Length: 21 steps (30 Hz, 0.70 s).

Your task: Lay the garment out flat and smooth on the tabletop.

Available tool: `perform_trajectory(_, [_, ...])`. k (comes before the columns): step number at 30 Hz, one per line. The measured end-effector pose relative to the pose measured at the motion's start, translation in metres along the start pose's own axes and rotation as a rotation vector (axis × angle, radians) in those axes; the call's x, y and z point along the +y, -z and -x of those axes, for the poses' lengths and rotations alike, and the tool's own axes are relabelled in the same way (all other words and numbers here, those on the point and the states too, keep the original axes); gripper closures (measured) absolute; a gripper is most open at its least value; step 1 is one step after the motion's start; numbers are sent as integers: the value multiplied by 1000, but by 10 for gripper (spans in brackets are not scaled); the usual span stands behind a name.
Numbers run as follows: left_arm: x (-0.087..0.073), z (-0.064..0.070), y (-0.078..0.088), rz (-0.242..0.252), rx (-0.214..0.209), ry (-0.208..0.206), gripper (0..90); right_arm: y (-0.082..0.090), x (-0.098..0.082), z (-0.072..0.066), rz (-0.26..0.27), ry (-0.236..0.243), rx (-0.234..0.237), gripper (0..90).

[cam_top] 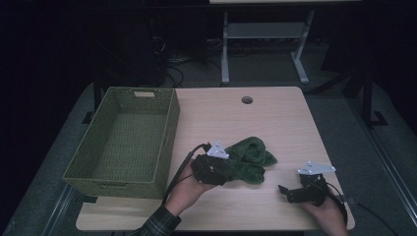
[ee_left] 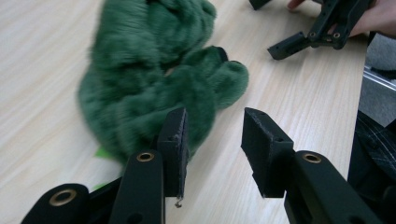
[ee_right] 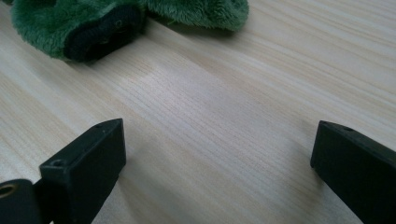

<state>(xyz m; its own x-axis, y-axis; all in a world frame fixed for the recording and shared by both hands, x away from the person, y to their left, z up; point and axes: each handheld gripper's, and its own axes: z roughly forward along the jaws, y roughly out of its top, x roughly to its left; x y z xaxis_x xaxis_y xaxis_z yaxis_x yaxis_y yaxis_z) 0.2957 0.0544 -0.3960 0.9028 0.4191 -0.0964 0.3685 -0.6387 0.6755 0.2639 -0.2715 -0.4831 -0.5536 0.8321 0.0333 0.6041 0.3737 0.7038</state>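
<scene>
The room is dim. A light wooden tabletop (cam_top: 275,123) with a round cable hole (cam_top: 247,100) stands on grey floor (cam_top: 339,123). Behind it, a white-legged desk frame (cam_top: 265,39) and tangled cables (cam_top: 167,59) sit in near darkness.

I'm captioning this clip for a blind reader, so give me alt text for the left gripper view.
A fluffy green cloth lies bunched on a pale wooden table, with the left gripper low beside it, jaws apart, one jaw at the cloth's edge. The right gripper, in a hand, shows at top right.
</scene>
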Motion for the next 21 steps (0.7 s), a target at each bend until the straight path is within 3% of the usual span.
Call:
perform_trajectory(2, [1,2,-9,-10,-7,-4,604,0,0,0,0,0,0,30])
perform_trajectory(6, [2,3,-29,-26,35,-23,562,0,0,0,0,0,0,30])
perform_trajectory(14, [1,-13,-50,-56,94,-17,542,0,0,0,0,0,0,30])
perform_trajectory(18, [1,-19,-55,-72,114,-10,679,0,0,0,0,0,0,30])
perform_trajectory(21, [2,-23,-50,-57,96,12,831,0,0,0,0,0,0,30])
